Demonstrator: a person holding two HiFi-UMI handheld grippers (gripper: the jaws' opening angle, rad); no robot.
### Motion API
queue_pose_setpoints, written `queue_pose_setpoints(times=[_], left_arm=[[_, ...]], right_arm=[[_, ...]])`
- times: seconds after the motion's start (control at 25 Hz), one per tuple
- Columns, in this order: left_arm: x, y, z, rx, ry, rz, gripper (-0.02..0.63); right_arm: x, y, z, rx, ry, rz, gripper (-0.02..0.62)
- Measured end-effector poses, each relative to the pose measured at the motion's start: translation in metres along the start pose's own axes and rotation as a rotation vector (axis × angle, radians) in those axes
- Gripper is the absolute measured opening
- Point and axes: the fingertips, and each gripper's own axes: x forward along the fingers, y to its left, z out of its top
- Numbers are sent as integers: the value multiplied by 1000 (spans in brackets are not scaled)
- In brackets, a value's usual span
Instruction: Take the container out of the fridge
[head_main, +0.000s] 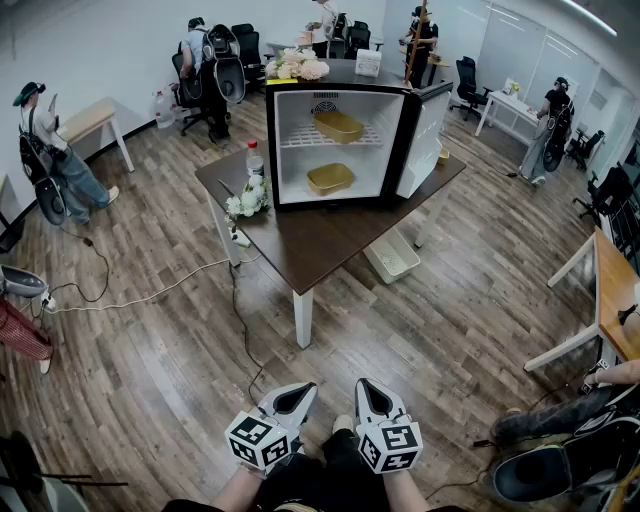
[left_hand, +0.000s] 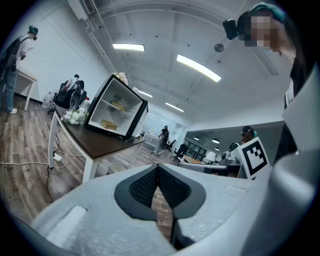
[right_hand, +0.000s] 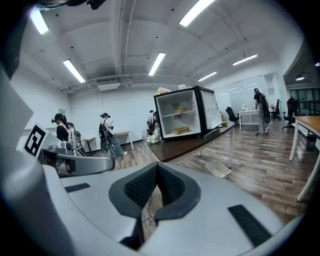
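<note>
A small black fridge (head_main: 345, 140) stands on a dark brown table (head_main: 330, 245) with its door (head_main: 425, 140) swung open to the right. Two gold containers lie inside, one (head_main: 339, 126) on the upper shelf and one (head_main: 330, 179) on the bottom. The fridge also shows far off in the left gripper view (left_hand: 116, 107) and in the right gripper view (right_hand: 182, 117). My left gripper (head_main: 297, 391) and right gripper (head_main: 366, 388) hang side by side near the floor, well short of the table. Both are shut with nothing between their jaws.
White flowers (head_main: 245, 200) and a bottle (head_main: 254, 158) sit on the table left of the fridge. A white bin (head_main: 392, 255) lies under the table, a cable (head_main: 150, 293) runs across the wooden floor. People stand at the left (head_main: 50, 155), back (head_main: 200, 60) and right (head_main: 548, 125). Another desk (head_main: 610, 300) is at the right.
</note>
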Motion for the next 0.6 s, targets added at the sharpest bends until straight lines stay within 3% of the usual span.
queue_pose_setpoints(times=[0.36, 0.6], left_arm=[[-34, -8, -8, -5, -6, -11, 9], [-42, -7, -8, -54, -32, -1, 9]], right_arm=[[-22, 28, -13, -11, 0, -23, 6], [-25, 18, -9, 98, -33, -57, 8]])
